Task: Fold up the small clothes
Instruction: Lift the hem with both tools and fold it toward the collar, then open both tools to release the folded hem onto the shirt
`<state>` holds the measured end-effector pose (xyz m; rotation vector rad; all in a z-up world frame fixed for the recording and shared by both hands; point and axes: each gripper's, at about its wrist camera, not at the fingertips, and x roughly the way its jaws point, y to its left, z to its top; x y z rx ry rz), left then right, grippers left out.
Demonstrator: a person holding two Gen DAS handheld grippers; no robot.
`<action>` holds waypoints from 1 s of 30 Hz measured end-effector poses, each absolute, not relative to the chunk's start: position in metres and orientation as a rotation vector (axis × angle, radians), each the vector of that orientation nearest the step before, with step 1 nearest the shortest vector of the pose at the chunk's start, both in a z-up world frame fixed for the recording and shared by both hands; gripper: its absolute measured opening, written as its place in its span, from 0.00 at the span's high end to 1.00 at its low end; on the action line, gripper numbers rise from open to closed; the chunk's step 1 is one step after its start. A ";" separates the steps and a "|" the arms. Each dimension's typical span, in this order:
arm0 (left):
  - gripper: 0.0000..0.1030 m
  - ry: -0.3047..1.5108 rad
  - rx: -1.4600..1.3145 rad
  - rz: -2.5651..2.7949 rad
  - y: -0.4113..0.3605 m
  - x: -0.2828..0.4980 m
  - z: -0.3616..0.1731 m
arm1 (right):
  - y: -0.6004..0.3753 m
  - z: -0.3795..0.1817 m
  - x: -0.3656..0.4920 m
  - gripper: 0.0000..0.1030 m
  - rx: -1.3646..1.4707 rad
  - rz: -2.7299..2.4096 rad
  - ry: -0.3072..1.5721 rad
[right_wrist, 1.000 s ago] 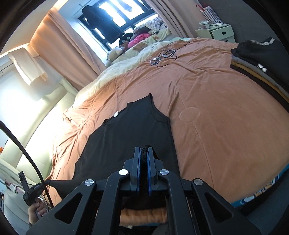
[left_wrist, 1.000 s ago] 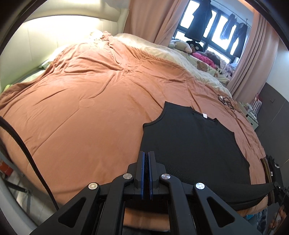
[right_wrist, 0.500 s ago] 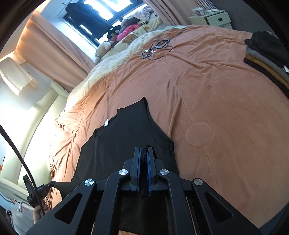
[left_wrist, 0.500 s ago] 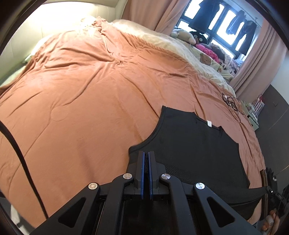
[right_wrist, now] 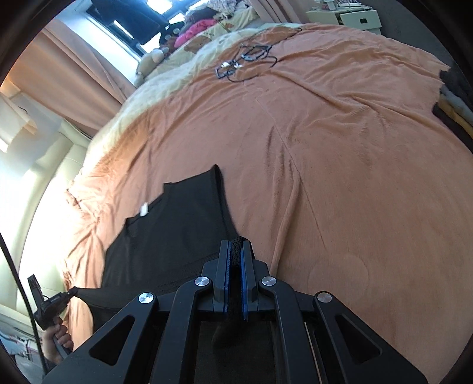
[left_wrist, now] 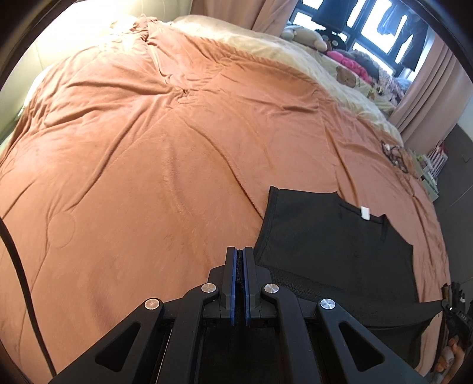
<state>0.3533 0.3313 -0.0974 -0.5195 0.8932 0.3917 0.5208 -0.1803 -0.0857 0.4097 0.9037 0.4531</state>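
Observation:
A black sleeveless top [left_wrist: 334, 236] lies on the orange bedspread [left_wrist: 147, 147], neck with a white label pointing away; it also shows in the right wrist view [right_wrist: 174, 224]. My left gripper [left_wrist: 239, 251] is shut on the top's bottom hem at one corner. My right gripper [right_wrist: 235, 243] is shut on the hem at the other corner. The hem is lifted and stretched between the two grippers above the shirt's lower part. The other gripper shows at the edge of each view [left_wrist: 452, 298] [right_wrist: 47, 304].
A stack of folded clothes [right_wrist: 455, 103] sits at the bed's right edge. A tangle of black cables [right_wrist: 245, 62] lies far up the bed. Soft toys and pillows [left_wrist: 340, 56] lie by the window. A white nightstand [right_wrist: 351, 17] stands beyond the bed.
Both grippers have moved forward over the bed with the hem in them, carrying it up over the lower part of the top. The visible flat part of the top is shorter.

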 end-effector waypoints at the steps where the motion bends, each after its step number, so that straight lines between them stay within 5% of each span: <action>1: 0.97 0.904 -0.519 0.391 0.333 0.359 -0.101 | -0.176 -0.087 0.526 0.98 0.401 0.446 0.911; 11: 0.96 0.949 -0.553 0.392 0.347 0.406 -0.119 | -0.145 -0.081 0.561 0.95 0.310 0.398 0.954; 13: 0.93 0.975 -0.558 0.400 0.349 0.413 -0.120 | -0.134 -0.079 0.560 0.80 0.240 0.396 0.964; 14: 0.92 0.985 -0.555 0.393 0.348 0.414 -0.121 | -0.131 -0.077 0.558 0.56 0.219 0.401 0.960; 16: 0.83 0.998 -0.534 0.367 0.346 0.415 -0.119 | -0.126 -0.072 0.547 0.36 0.138 0.402 0.913; 17: 0.77 1.002 -0.515 0.359 0.345 0.414 -0.119 | -0.123 -0.072 0.544 0.35 0.103 0.402 0.908; 19: 0.39 1.008 -0.474 0.348 0.342 0.410 -0.118 | -0.121 -0.076 0.540 0.35 0.058 0.409 0.925; 21: 0.28 1.009 -0.438 0.329 0.339 0.405 -0.117 | -0.122 -0.080 0.539 0.35 0.034 0.414 0.937; 30: 0.28 1.115 -0.210 0.245 0.317 0.391 -0.128 | -0.120 -0.094 0.535 0.35 -0.059 0.454 1.007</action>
